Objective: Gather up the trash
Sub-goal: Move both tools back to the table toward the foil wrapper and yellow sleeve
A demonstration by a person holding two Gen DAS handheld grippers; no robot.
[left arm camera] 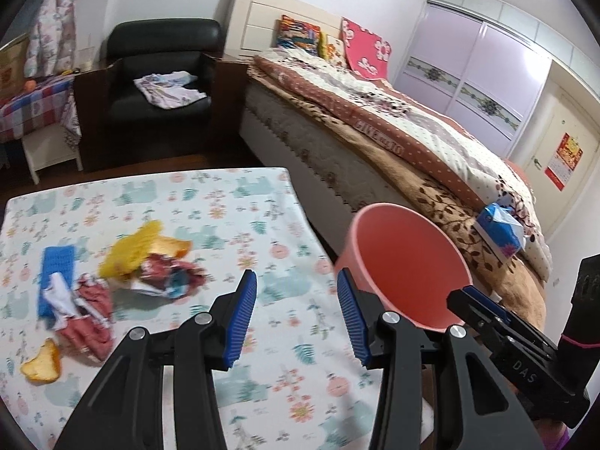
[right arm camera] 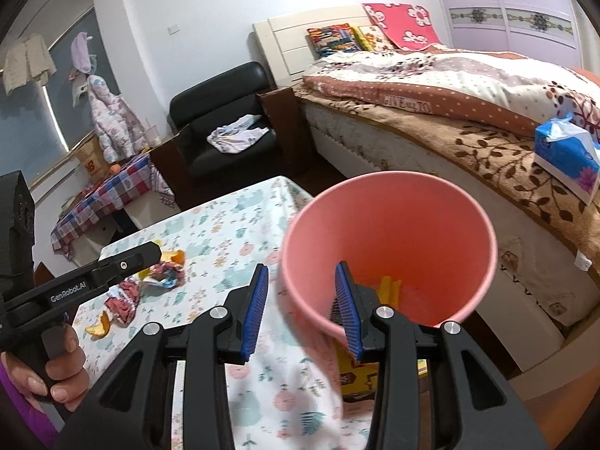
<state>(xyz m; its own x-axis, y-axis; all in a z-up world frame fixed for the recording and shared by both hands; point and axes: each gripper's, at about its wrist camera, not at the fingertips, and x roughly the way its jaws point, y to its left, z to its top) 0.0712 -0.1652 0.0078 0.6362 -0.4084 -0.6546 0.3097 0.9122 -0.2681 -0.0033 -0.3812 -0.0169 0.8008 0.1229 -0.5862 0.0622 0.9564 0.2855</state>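
Two open tongs flanking bin.

A: We've got a wide bed w/ a brown leaf-print blanket on the right, red floral pillow at the cream headboard.

B: We also see a blue tissue pack on that blanket, near the edge.

A: Black leather armchair beside the bed, pale printed cloth on its seat.

B: Plus a plaid-covered side table left of it, lilac sliding wardrobe behind the bed.
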